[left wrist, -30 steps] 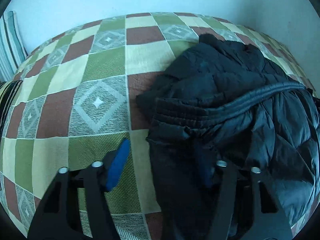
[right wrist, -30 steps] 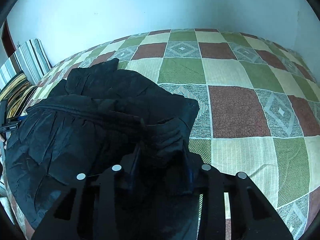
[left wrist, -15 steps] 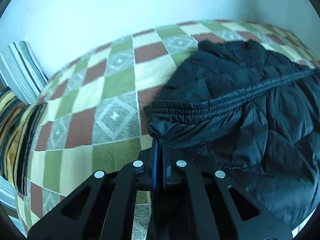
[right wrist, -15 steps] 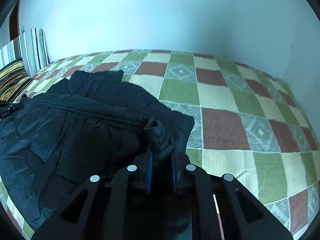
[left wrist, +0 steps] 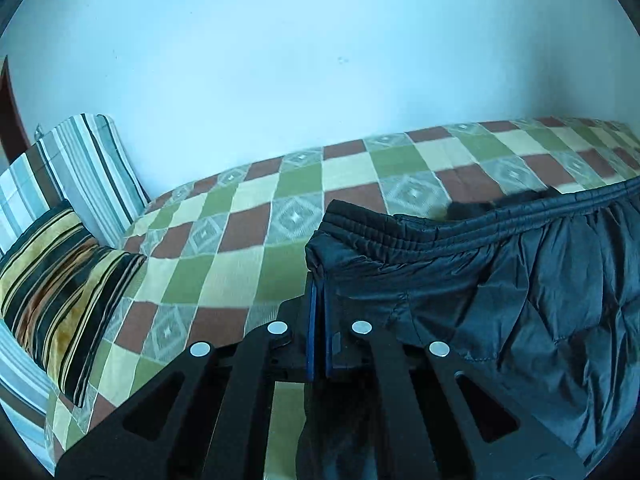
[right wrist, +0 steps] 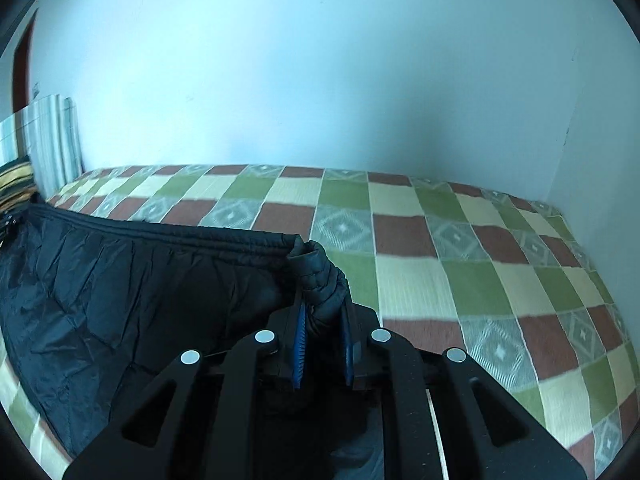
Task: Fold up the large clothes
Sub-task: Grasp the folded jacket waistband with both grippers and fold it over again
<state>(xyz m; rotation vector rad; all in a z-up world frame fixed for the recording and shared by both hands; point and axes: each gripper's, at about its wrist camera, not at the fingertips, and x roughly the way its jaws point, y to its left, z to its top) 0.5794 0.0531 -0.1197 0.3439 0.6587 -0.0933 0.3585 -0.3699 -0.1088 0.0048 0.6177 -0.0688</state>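
Both grippers raised | left gripper [left wrist: 319, 300], right gripper [right wrist: 322, 312] pinching jacket [left wrist: 500, 272] hem

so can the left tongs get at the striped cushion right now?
Probably not as things stand: the left tongs are shut on a corner of the black jacket. The bedspread between them and the striped cushion lies bare, so only the grip blocks it.

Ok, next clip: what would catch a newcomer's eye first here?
The black puffer jacket, held up by its elastic hem over the bed, dominates both views. The left hand-held gripper pinches one hem corner and the right hand-held gripper the other, its blue pads clamped on bunched fabric. Beneath lies the green, cream and brown checked bedspread, with striped pillows against the wall.
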